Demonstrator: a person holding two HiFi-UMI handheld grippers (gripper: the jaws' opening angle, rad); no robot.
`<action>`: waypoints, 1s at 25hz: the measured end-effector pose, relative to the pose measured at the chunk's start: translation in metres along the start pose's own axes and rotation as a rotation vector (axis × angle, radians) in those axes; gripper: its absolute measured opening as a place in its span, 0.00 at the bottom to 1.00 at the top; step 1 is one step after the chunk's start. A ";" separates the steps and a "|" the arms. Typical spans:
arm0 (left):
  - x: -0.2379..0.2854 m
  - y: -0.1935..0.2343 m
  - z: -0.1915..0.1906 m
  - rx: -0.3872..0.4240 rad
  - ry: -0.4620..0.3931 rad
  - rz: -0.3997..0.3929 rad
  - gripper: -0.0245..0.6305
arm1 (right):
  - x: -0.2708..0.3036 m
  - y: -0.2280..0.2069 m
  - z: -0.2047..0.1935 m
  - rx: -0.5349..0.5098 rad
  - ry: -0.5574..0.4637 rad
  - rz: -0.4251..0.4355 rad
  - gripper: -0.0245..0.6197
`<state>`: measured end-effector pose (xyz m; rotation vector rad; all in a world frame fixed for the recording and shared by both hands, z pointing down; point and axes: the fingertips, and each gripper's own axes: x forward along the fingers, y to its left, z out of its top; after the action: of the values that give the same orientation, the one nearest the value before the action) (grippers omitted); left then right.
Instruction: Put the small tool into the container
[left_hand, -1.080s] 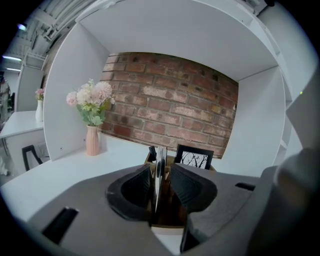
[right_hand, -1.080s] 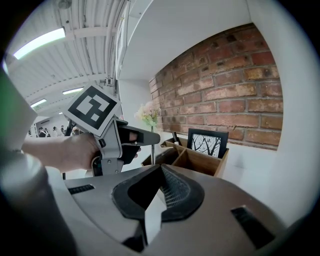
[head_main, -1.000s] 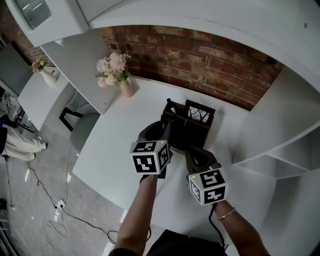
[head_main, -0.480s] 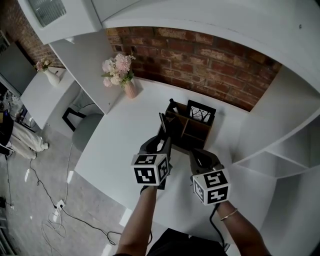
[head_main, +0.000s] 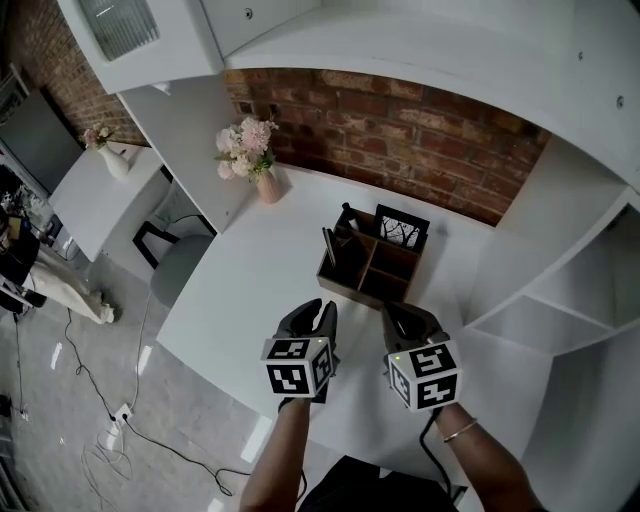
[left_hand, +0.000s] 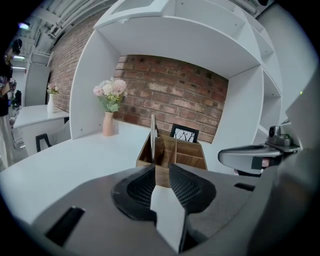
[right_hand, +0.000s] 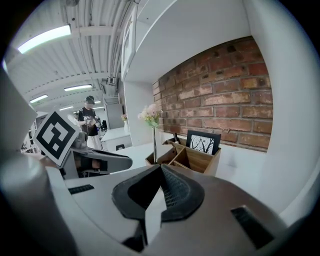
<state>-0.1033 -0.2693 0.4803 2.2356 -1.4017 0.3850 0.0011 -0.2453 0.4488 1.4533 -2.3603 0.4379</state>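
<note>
Container (head_main: 368, 268): the near wall hides the lower end of the thin tool (head_main: 329, 247) standing in its left compartment. Dark item (head_main: 347, 212) at its back-left corner: too small to identify. Picture frame (head_main: 400, 226) at its back: foot hidden, so whether it stands in the container or behind it cannot be told.

the small tool (head_main: 329, 246) stands in a left compartment of the container (head_main: 347, 287) on the table (head_main: 245, 285), vase (head_main: 268, 187) behind at left.

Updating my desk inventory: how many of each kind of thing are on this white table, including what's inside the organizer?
Wooden organizer: 1
Flower vase: 1
Picture frame: 1
Upright items in the organizer: 2, a slim metal tool and a dark stick
Total: 5
</note>
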 end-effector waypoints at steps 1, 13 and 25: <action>-0.004 -0.001 -0.001 0.003 -0.002 0.003 0.18 | -0.003 0.001 0.000 -0.002 -0.003 0.001 0.05; -0.055 -0.013 -0.011 0.010 -0.042 0.029 0.09 | -0.037 0.008 -0.009 -0.006 -0.035 0.019 0.05; -0.092 -0.020 -0.025 -0.009 -0.069 0.045 0.05 | -0.061 0.014 -0.017 -0.001 -0.055 0.042 0.05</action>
<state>-0.1248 -0.1786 0.4534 2.2332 -1.4876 0.3193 0.0162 -0.1834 0.4367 1.4349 -2.4374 0.4121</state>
